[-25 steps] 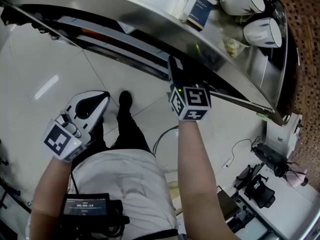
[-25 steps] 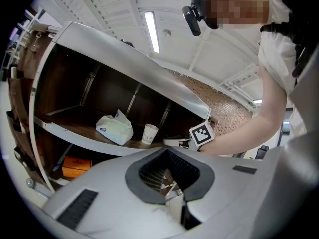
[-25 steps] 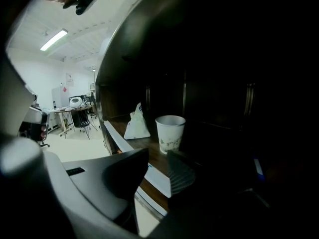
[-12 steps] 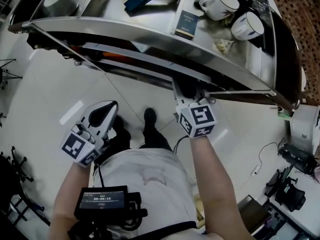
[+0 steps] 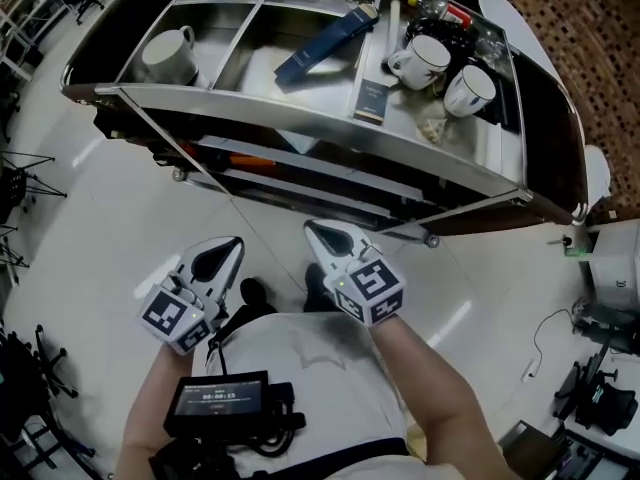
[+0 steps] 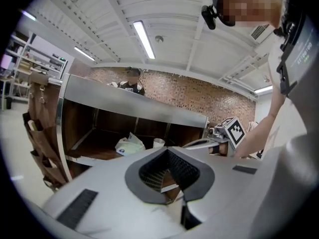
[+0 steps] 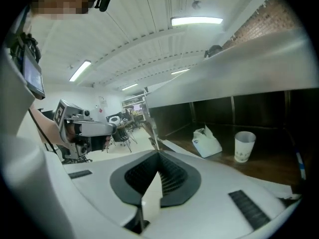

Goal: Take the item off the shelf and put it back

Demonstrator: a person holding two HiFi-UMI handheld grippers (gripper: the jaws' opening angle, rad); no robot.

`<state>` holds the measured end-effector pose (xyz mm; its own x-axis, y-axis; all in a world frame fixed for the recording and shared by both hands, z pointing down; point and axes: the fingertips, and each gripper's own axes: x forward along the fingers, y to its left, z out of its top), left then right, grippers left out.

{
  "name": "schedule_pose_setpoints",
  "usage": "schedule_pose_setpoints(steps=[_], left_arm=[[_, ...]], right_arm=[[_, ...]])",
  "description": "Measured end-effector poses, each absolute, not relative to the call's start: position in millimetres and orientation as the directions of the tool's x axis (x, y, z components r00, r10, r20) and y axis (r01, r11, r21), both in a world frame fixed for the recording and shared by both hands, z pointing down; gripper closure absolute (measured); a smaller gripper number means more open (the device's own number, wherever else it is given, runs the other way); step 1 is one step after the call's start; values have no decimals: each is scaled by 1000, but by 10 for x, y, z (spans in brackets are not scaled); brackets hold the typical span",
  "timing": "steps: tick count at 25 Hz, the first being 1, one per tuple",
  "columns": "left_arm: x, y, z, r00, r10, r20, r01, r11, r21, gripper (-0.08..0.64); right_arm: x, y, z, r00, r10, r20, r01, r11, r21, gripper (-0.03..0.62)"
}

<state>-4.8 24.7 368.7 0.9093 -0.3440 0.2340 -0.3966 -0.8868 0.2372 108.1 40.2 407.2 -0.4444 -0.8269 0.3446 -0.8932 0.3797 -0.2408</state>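
left claw (image 5: 230, 248), right claw (image 5: 314, 230): closed, empty | cup (image 7: 244, 147) on shelf (image 7: 261, 172): likely light, crushable | grip mid-wall, gently

A stainless-steel shelf unit (image 5: 300, 130) stands on a glossy white tiled floor (image 5: 110, 218), its lower tier backed in dark brown. Behind it runs a red-brown brick wall (image 6: 199, 91). Long fluorescent tube lights (image 6: 144, 39) burn in a white panelled ceiling (image 7: 149, 14). Black tripod stands (image 5: 20, 176) line the floor's left edge, and chairs (image 7: 122, 133) crowd the far end of the room.
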Motion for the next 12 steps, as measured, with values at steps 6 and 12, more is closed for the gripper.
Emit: schedule_pose_setpoints(steps=[6, 12], left_arm=[[-211, 197, 3466, 915, -331, 231, -376, -908, 186, 560], [-153, 231, 3074, 934, -292, 208, -331, -925, 189, 560]], right_arm=[[752, 318, 3619, -516, -809, 283, -855, 464, -231, 591], [546, 258, 3141, -557, -799, 226, -827, 508, -241, 591]])
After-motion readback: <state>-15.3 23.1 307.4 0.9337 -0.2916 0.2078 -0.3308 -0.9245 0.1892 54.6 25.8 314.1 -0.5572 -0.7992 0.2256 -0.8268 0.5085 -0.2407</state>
